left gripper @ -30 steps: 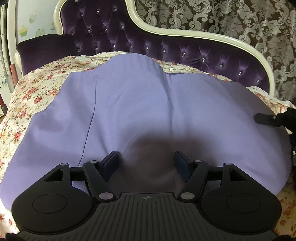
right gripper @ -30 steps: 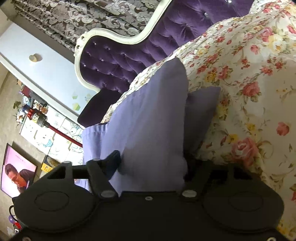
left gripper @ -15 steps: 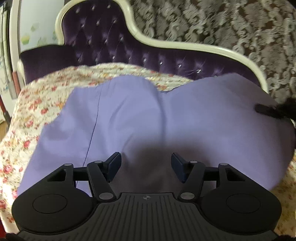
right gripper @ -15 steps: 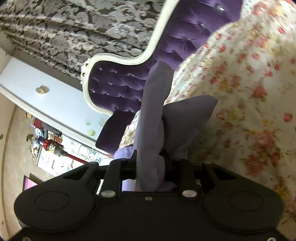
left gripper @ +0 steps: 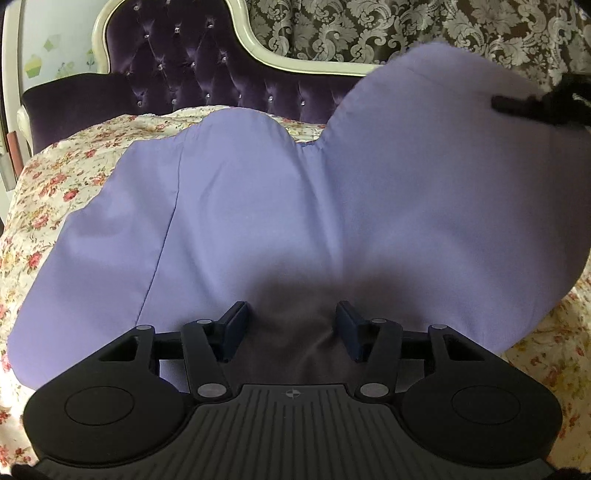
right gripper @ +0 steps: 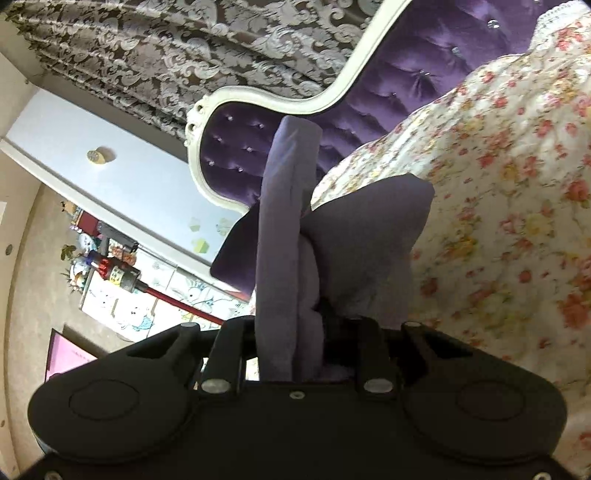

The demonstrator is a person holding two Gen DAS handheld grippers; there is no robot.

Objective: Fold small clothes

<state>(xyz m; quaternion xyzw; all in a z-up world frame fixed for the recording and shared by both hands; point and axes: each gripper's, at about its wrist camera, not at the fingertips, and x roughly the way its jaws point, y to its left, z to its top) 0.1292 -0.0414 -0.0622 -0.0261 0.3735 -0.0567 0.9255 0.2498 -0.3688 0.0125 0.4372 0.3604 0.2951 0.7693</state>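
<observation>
Where the floral bedspread [left gripper: 62,177] covers the bed, a lilac garment [left gripper: 258,221] lies spread on it, long axis running across the bed, parallel to the purple tufted headboard [left gripper: 177,74] beyond. Left gripper [left gripper: 291,325]: fingers apart over the garment's near edge, gripping nothing. Right gripper [right gripper: 310,332]: clamped on the garment's right end [right gripper: 288,229], bunched and raised off the bedspread, rising against the patterned curtain [left gripper: 424,33].
</observation>
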